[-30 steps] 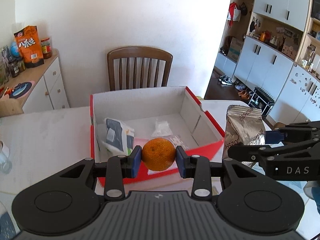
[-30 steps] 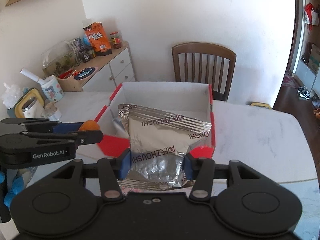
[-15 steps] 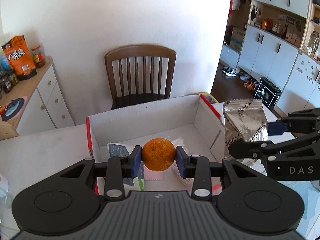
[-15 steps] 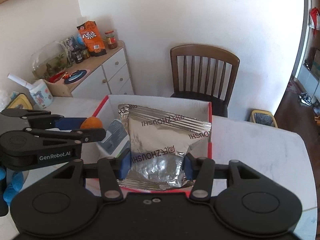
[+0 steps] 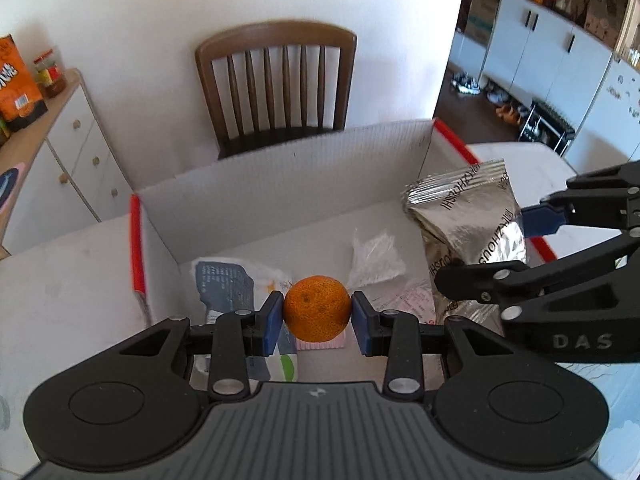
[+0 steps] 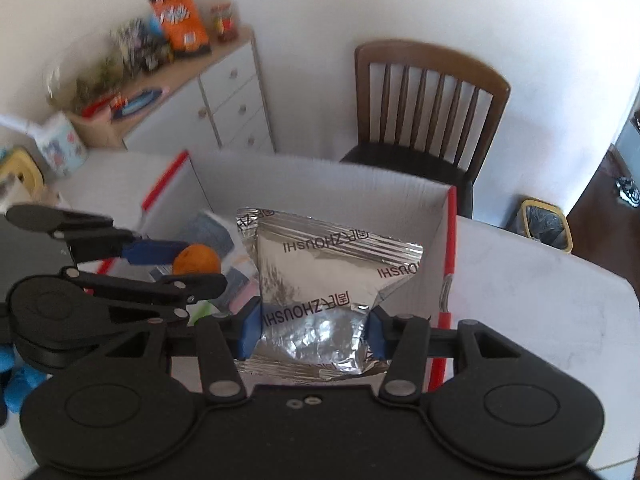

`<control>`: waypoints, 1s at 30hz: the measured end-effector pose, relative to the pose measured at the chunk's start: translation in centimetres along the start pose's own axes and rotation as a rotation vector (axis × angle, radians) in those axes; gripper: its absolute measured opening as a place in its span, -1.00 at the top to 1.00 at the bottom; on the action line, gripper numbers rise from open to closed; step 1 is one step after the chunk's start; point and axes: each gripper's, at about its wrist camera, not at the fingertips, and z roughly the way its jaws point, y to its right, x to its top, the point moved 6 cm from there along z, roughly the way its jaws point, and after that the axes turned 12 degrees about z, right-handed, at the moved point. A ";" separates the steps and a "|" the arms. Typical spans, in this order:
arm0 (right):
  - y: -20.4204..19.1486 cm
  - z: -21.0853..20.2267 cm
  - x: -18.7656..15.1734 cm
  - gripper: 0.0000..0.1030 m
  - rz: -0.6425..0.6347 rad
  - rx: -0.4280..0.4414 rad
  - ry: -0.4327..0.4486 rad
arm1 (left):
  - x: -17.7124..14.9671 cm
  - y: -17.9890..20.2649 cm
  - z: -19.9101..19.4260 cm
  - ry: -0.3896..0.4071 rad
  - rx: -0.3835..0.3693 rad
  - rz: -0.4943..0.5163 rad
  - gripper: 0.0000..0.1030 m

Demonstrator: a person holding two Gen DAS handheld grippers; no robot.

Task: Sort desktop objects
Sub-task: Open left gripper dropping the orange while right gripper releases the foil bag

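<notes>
A mandarin [image 5: 317, 308] is clamped by the left gripper [image 5: 317, 322] and a foil snack pouch [image 6: 320, 292] by the right gripper [image 6: 314, 330] above a red-edged cardboard box [image 5: 280, 196] on a white table [image 6: 540, 292], a wooden chair [image 5: 280, 80] seen behind

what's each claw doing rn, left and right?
Left claw: closed on the orange, over the box.
Right claw: closed on the silver snack bag, also over the box.
</notes>
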 end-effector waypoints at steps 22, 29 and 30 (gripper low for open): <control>1.2 6.1 -0.3 -0.01 -0.104 -0.066 -0.114 | -0.2 -0.4 6.9 -0.199 -0.085 0.043 0.31; 1.4 6.5 -0.1 -0.20 -0.107 -0.080 -0.102 | -0.8 -0.6 6.6 -0.194 -0.084 0.023 0.30; 1.6 6.5 -0.1 -0.25 -0.101 -0.083 -0.098 | -0.7 -0.6 6.4 -0.187 -0.085 0.018 0.30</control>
